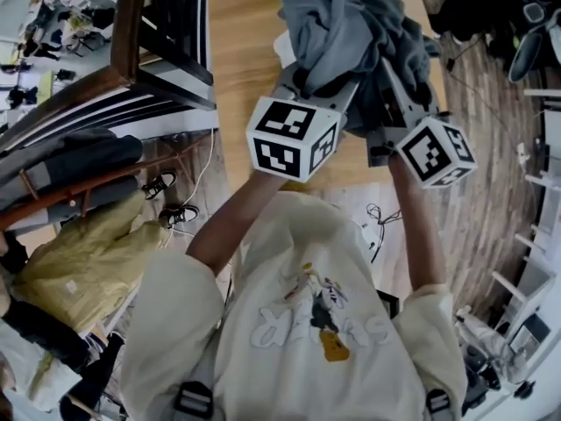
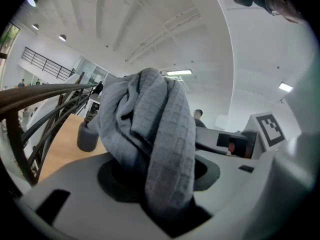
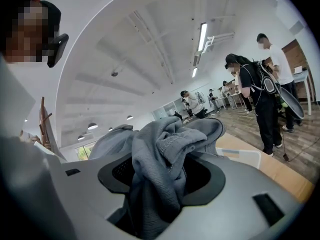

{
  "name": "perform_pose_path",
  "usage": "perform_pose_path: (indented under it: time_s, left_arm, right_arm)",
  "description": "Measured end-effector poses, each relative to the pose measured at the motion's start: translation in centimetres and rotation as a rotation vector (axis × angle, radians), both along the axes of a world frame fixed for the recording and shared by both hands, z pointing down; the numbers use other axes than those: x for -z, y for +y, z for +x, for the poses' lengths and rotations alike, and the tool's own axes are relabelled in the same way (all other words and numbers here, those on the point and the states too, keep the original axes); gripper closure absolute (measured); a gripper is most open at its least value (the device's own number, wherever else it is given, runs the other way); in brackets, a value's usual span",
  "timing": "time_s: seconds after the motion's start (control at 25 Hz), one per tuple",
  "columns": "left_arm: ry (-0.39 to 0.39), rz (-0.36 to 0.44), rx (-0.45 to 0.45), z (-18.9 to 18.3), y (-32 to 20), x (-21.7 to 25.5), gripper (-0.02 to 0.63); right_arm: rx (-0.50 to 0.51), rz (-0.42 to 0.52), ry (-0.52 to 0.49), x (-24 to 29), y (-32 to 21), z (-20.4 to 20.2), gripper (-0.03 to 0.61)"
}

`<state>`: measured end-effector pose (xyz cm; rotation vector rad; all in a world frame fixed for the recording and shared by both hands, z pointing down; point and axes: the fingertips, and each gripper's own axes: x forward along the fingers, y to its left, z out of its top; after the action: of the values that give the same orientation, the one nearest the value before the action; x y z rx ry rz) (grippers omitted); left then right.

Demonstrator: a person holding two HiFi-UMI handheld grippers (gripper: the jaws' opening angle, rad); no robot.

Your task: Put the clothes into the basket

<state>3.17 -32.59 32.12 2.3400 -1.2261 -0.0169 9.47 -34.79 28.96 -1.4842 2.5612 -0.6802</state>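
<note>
1. My left gripper (image 2: 166, 184) and right gripper (image 3: 155, 194), side by side, are both clamped on the grey crumpled bundle of clothes (image 1: 346, 29).
2. The bundle rises above the jaws, which point at the ceiling (image 2: 165, 29).
3. My arms reach forward; I see no basket for sure.

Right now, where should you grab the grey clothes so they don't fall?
Probably by a thick bunched fold, from underneath: the grey clothes are a floppy heap, and the left gripper and right gripper each pinch such a wad.
</note>
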Motion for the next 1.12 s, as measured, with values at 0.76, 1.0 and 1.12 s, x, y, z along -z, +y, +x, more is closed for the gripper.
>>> perform_pose_path:
  time_s: [0.76,1.0,1.12]
  left_arm:
    - [-0.173,-0.131,-0.058,0.9,-6.1,-8.8,0.402]
    - [-0.239,-0.14,-0.076,1.8,-7.2,-10.2,0.402]
    - [-0.301,-0.178,-0.11,2.7,-7.8,-11.1,0.402]
  right_arm:
    - [-0.055,-0.185,0.02,-10.3,-6.1,1.6,0.327]
    - [-0.099,-0.253,-0.019,-12.3,-7.1,2.6,0.327]
    - [-0.146,-0.294,-0.05,-13.5,-7.5,3.5,0.327]
